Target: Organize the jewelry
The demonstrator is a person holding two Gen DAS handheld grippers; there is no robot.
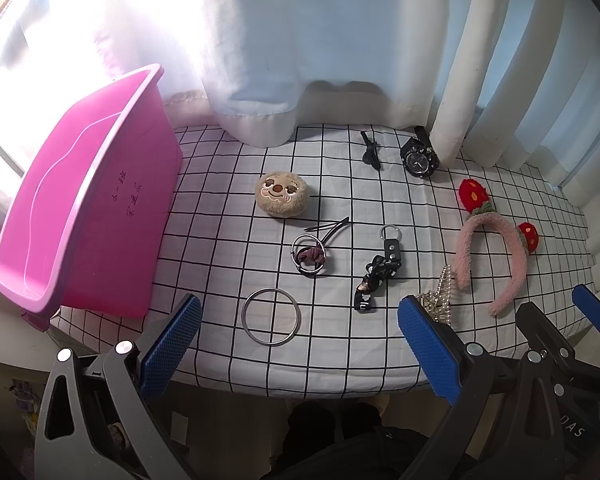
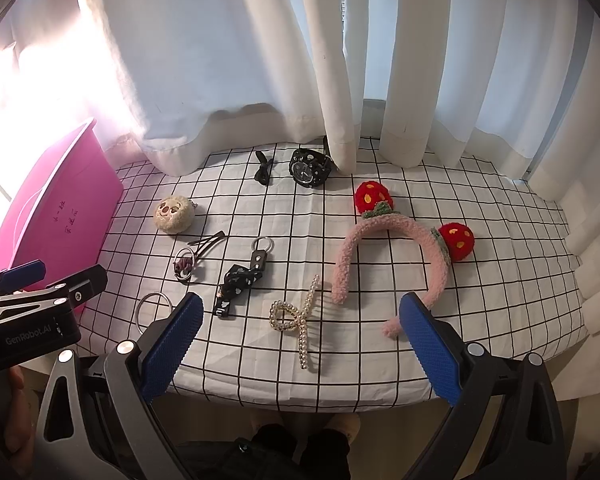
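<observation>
Risk: the thin silver metal bangle (image 1: 271, 317) lies flat on the black-gridded white cloth (image 1: 340, 352), so closing pads may skid off it or pinch fabric. It sits just ahead of the left gripper (image 1: 300, 344), whose fingers are spread and empty. The right gripper (image 2: 300, 344), likewise spread, faces the pearl hair clip (image 2: 298, 320). The pink plastic bin (image 1: 100, 216) stands at far left.

Each gripper (image 1: 300, 344) (image 2: 298, 346) has two dark grey plastic arms with cut-out slots, round silver screws at the joints and blue cross-hatched pads (image 1: 172, 346) on the fingers. One black housing reads "GenRobot.AI" in grey. The person wears dark trousers (image 2: 300, 452).
</observation>
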